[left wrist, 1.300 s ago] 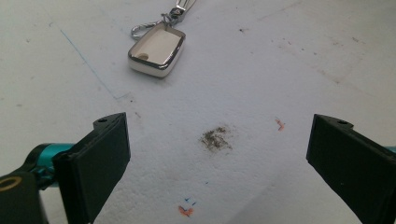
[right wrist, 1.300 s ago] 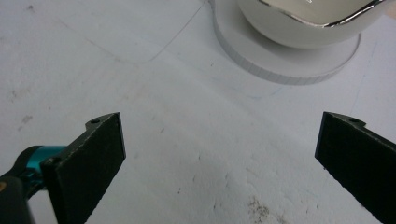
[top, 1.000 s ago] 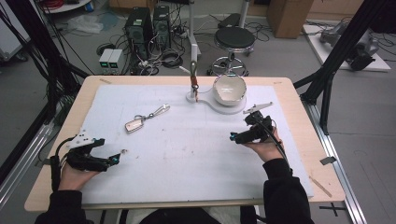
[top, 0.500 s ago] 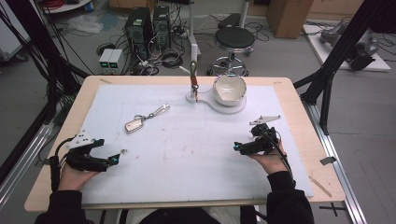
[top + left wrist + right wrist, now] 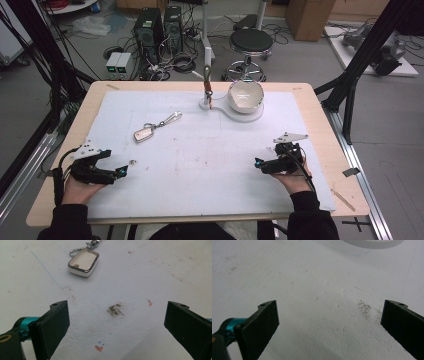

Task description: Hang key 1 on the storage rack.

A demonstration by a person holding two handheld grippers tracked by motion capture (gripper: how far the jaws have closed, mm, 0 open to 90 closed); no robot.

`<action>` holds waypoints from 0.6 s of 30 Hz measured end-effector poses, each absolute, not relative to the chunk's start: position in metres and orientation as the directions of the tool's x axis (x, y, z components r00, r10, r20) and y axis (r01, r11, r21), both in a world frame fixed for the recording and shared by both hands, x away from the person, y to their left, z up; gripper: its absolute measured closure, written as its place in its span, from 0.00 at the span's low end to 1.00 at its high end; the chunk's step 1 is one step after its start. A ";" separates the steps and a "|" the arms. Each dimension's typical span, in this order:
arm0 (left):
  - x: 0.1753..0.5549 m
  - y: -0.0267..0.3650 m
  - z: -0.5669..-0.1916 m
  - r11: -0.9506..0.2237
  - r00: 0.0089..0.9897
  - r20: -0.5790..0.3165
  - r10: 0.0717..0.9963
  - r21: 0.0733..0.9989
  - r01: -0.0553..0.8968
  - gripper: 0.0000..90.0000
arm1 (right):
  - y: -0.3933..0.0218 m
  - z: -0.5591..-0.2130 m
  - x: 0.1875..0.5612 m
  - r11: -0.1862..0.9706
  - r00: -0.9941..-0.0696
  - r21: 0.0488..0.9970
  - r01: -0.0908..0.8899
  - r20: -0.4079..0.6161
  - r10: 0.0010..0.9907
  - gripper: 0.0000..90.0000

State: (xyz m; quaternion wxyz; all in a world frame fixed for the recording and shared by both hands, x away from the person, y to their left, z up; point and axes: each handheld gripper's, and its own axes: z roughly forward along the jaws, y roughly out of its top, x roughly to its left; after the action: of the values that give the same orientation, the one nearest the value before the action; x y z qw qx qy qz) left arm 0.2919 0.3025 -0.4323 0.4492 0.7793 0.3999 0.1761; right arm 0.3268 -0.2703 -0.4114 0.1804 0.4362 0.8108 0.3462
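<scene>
Both grippers released, empty; keychain (image 5: 155, 127) lies diagonal, clip end twd bowl (image 5: 245, 95), fob near-left.

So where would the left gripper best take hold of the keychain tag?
Probably across the tag's long chrome sides, coming down from above. It lies flat on the white mat, its ring and clasp trailing from the far end. The left gripper, jaws open, already faces it.
</scene>
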 end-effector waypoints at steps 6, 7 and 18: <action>0.292 0.303 -0.433 -0.273 0.615 -0.087 0.784 0.842 0.466 0.07 | -0.275 -0.414 0.322 0.360 -0.541 0.733 0.577 0.013 0.841 0.01; 0.292 0.303 -0.433 -0.274 0.616 -0.086 0.783 0.842 0.465 0.07 | -0.276 -0.414 0.321 0.360 -0.542 0.736 0.573 0.011 0.840 0.01; 0.293 0.303 -0.433 -0.277 0.617 -0.085 0.782 0.840 0.467 0.07 | -0.281 -0.418 0.314 0.341 -0.530 0.750 0.567 0.016 0.848 0.01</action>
State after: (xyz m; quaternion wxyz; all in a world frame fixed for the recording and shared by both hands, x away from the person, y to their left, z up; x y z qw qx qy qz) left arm 0.2929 0.3028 -0.4328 0.4483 0.7795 0.4006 0.1757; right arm 0.3143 -0.2815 -0.4179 0.1931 0.4445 0.7957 0.3633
